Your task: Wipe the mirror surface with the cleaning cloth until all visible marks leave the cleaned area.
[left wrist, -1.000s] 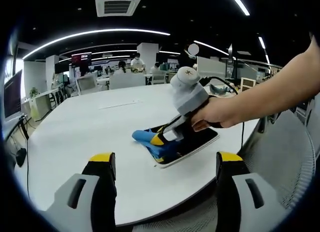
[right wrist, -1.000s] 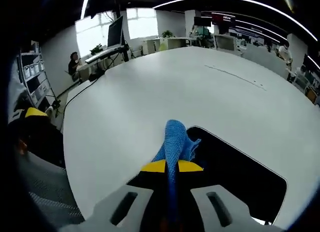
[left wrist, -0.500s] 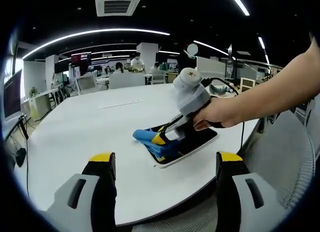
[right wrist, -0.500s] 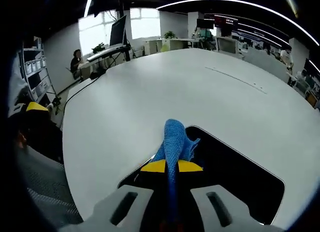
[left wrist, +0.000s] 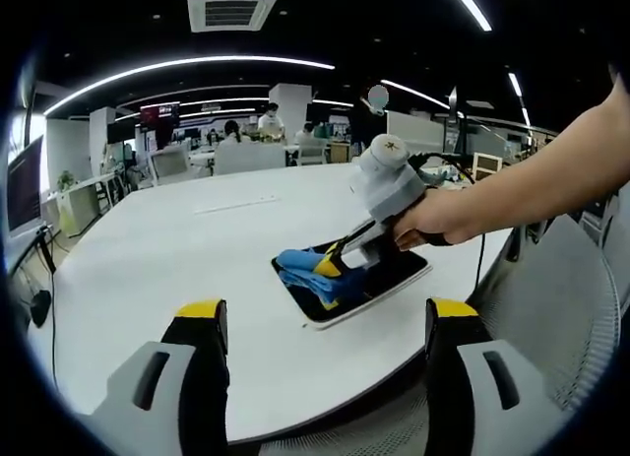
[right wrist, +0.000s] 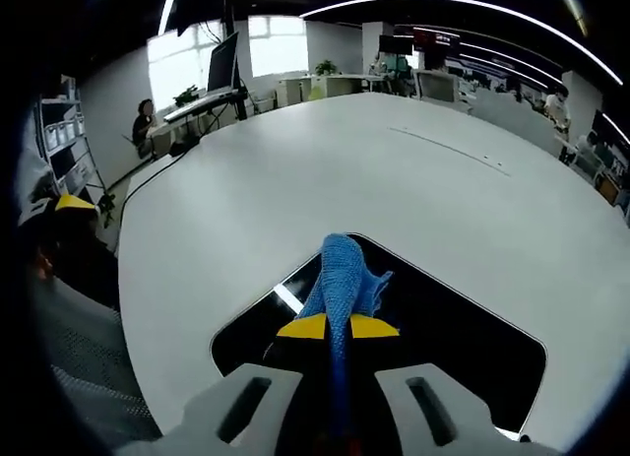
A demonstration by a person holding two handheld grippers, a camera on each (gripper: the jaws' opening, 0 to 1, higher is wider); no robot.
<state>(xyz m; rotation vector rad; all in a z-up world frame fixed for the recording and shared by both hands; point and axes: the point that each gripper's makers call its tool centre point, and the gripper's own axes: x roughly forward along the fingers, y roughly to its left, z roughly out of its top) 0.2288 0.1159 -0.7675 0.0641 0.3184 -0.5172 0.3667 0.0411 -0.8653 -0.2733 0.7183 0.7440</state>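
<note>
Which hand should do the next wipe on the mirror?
The right one. The right gripper is shut on the blue cloth, which lies on the dark mirror. The left gripper is open, holds nothing, and hangs back near the table edge.

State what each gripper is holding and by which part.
The right gripper is shut on the blue cleaning cloth, pinching its near bunched end over the dark rectangular mirror. The left gripper is open, holding nothing.

The right tool (left wrist: 340, 262) has dragged the cloth (left wrist: 307, 269) inward across the mirror (left wrist: 394, 279).
</note>
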